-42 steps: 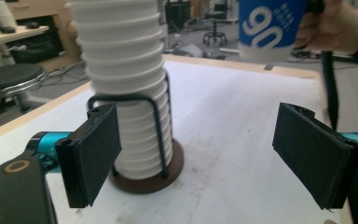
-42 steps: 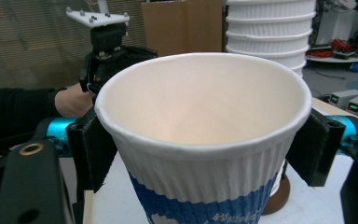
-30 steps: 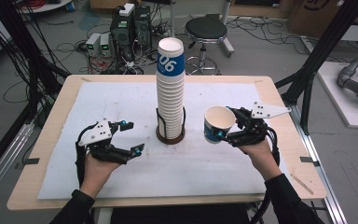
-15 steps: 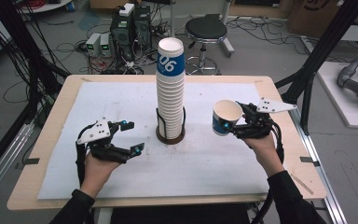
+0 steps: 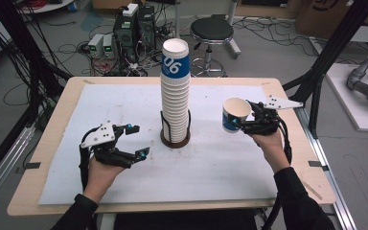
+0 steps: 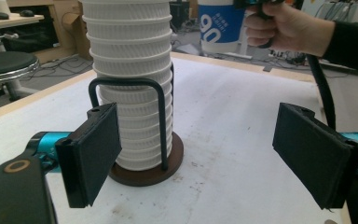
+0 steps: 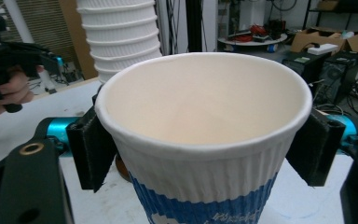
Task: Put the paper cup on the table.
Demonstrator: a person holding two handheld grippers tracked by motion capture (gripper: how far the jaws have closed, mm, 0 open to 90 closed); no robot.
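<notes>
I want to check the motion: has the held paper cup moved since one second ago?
Yes. The paper cup in the right gripper has moved right, farther from the cup stack.

The held cup runs off the right gripper view's lower edge, its print unreadable. The cup stack is cropped at the top of the left gripper view, and its base is partly hidden behind a pad.

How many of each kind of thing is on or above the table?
Cup stack in its holder: 1
Loose paper cup, held in the fingers of the right gripper: 1
Grippers, counting the left gripper with fingers apart: 2
Total: 4
</notes>
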